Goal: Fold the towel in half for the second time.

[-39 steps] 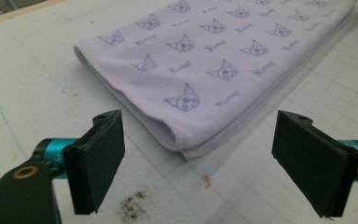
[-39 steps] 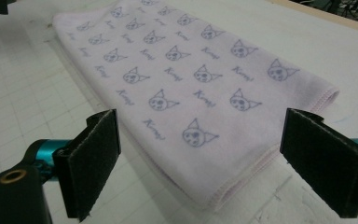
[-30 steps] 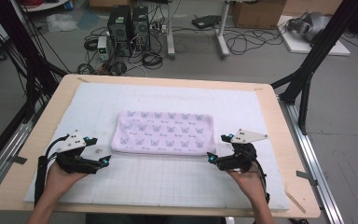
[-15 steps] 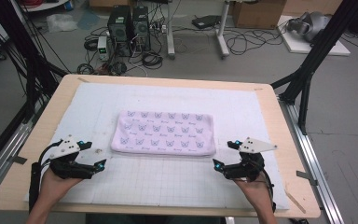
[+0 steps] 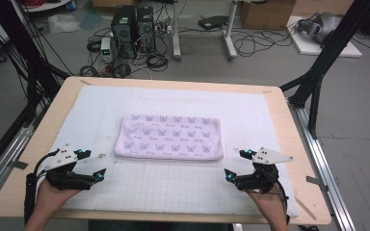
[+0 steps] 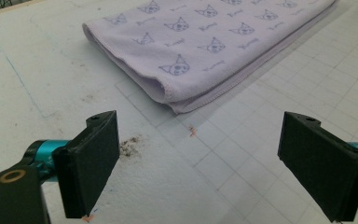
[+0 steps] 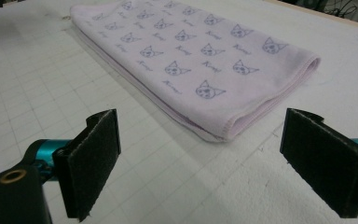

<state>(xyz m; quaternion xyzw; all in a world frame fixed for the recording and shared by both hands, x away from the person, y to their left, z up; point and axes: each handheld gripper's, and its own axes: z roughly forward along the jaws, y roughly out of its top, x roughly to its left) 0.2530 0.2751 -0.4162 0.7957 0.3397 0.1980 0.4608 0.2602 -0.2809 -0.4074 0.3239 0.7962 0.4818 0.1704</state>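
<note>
one folded towel [image 5: 169, 137], two open grippers nearby.

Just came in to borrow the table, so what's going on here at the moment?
A person sits at the table with a gripper in each hand. A folded lilac towel with a cat-face print lies flat on the white gridded mat. The left gripper and the right gripper rest on the mat off the towel's near corners, both open and empty. Neither touches the towel.
</note>
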